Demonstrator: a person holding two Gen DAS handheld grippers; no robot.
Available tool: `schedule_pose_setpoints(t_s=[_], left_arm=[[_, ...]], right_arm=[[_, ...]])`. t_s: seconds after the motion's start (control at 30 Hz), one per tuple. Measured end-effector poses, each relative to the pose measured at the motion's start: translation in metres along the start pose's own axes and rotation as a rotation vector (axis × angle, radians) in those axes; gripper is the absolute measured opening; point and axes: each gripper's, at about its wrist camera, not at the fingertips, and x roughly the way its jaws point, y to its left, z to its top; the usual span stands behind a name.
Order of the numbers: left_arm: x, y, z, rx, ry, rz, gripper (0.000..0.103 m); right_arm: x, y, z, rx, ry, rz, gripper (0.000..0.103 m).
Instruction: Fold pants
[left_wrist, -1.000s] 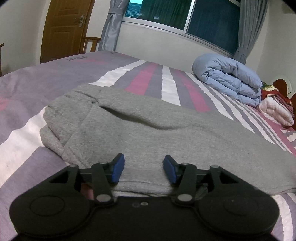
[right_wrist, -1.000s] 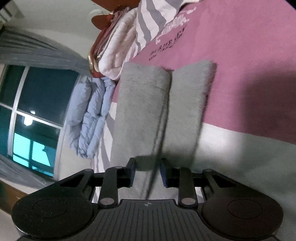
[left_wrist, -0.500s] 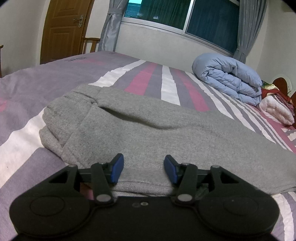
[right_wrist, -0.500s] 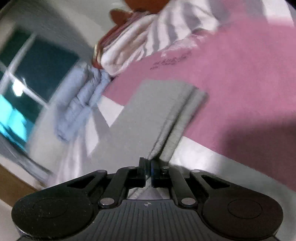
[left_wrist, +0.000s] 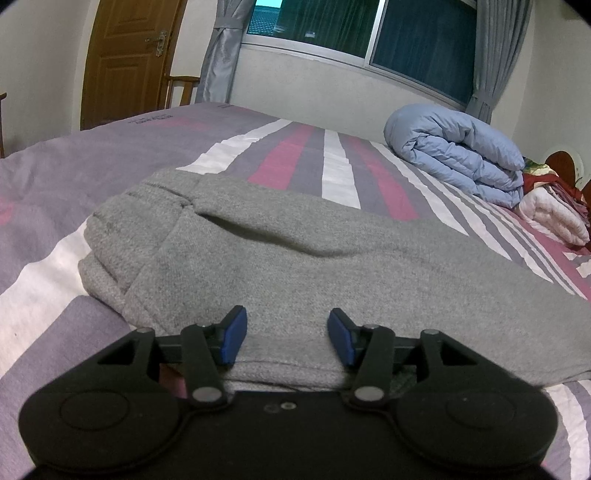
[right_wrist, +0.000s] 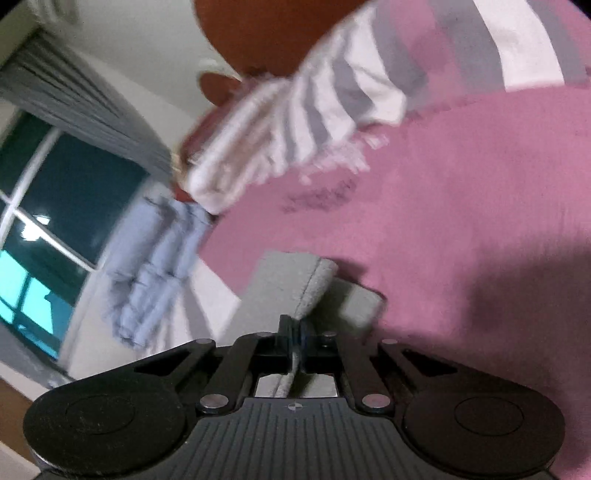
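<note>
The left gripper sits low in the centre of its frame, tilted downward, its blue pads standing apart with grey cloth lying between them, not pinched. The right gripper, at bottom centre of its rolled, blurred view, has its jaws clamped together on a thin grey fabric edge.

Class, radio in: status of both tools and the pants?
Right tool shut on pants' leg end. Left tool open over waist end, nothing gripped. Folded duvet well clear.
</note>
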Motion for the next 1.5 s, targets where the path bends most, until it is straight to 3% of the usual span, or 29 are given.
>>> schedule_pose_setpoints(t_s=[0.1, 0.2, 0.27, 0.33, 0.37, 0.57, 0.6, 0.63, 0.77, 0.83, 0.87, 0.9, 0.93, 0.97, 1.03, 1.1, 1.2, 1.27, 1.33, 1.5], left_arm=[[0.0, 0.0, 0.0, 0.001, 0.0, 0.0, 0.041], [0.0, 0.0, 0.0, 0.0, 0.0, -0.001, 0.041], [0.0, 0.0, 0.0, 0.0, 0.0, -0.002, 0.041], [0.0, 0.0, 0.0, -0.001, 0.0, -0.001, 0.041], [0.0, 0.0, 0.0, 0.0, 0.0, 0.001, 0.041], [0.0, 0.0, 0.0, 0.003, 0.0, 0.004, 0.041], [0.0, 0.0, 0.0, 0.003, 0.0, 0.005, 0.041], [-0.001, -0.001, 0.0, 0.004, 0.0, 0.006, 0.041], [-0.001, 0.0, 0.0, 0.009, 0.001, 0.005, 0.041], [-0.001, 0.0, 0.0, 0.01, 0.001, 0.005, 0.042], [-0.001, 0.0, 0.0, 0.011, 0.001, 0.006, 0.042], [-0.001, -0.001, 0.001, 0.011, 0.001, 0.006, 0.042], [-0.001, -0.001, 0.001, 0.012, 0.001, 0.007, 0.042], [-0.001, -0.001, 0.001, 0.014, 0.001, 0.006, 0.042], [-0.002, -0.001, 0.001, 0.022, -0.004, 0.003, 0.043], [-0.009, -0.003, 0.001, 0.042, -0.021, 0.007, 0.045], [-0.026, -0.003, 0.002, 0.026, -0.082, 0.012, 0.048], [-0.042, 0.003, 0.003, -0.005, -0.135, 0.026, 0.048], [-0.054, 0.013, 0.005, -0.055, -0.17, 0.047, 0.047], [-0.055, 0.052, 0.011, -0.214, -0.161, 0.093, 0.045]], right_arm=[[0.008, -0.013, -0.009, 0.003, 0.043, -0.065, 0.003], [0.007, -0.024, -0.009, 0.097, 0.062, -0.037, 0.003], [-0.007, -0.019, -0.007, 0.092, 0.022, -0.031, 0.014], [-0.02, -0.017, -0.008, 0.088, 0.002, -0.038, 0.047], [-0.023, -0.017, -0.01, 0.092, 0.0, -0.024, 0.05], [0.007, -0.003, -0.008, -0.032, 0.072, -0.087, 0.049], [0.013, 0.002, -0.006, -0.051, 0.091, -0.1, 0.033], [0.018, 0.006, -0.004, -0.075, 0.107, -0.12, 0.011], [0.002, 0.026, 0.002, -0.165, 0.016, -0.032, 0.011], [0.007, 0.025, 0.0, -0.186, 0.01, -0.066, 0.011], [0.018, 0.018, -0.004, -0.173, 0.048, -0.11, 0.011], [0.03, 0.01, -0.007, -0.152, 0.102, -0.158, 0.012], [0.033, 0.001, -0.011, -0.11, 0.12, -0.141, 0.013], [0.025, 0.001, -0.01, -0.094, 0.11, -0.132, 0.013], [-0.005, 0.011, -0.014, -0.123, 0.043, -0.123, 0.027], [-0.037, 0.022, -0.026, -0.152, -0.019, -0.06, 0.029], [-0.064, 0.04, -0.051, -0.205, -0.019, 0.015, 0.033], [-0.073, 0.058, -0.07, -0.276, -0.023, 0.052, 0.04], [-0.075, 0.075, -0.088, -0.325, -0.03, 0.061, 0.057], [-0.066, 0.095, -0.114, -0.41, -0.007, 0.087, 0.058]])
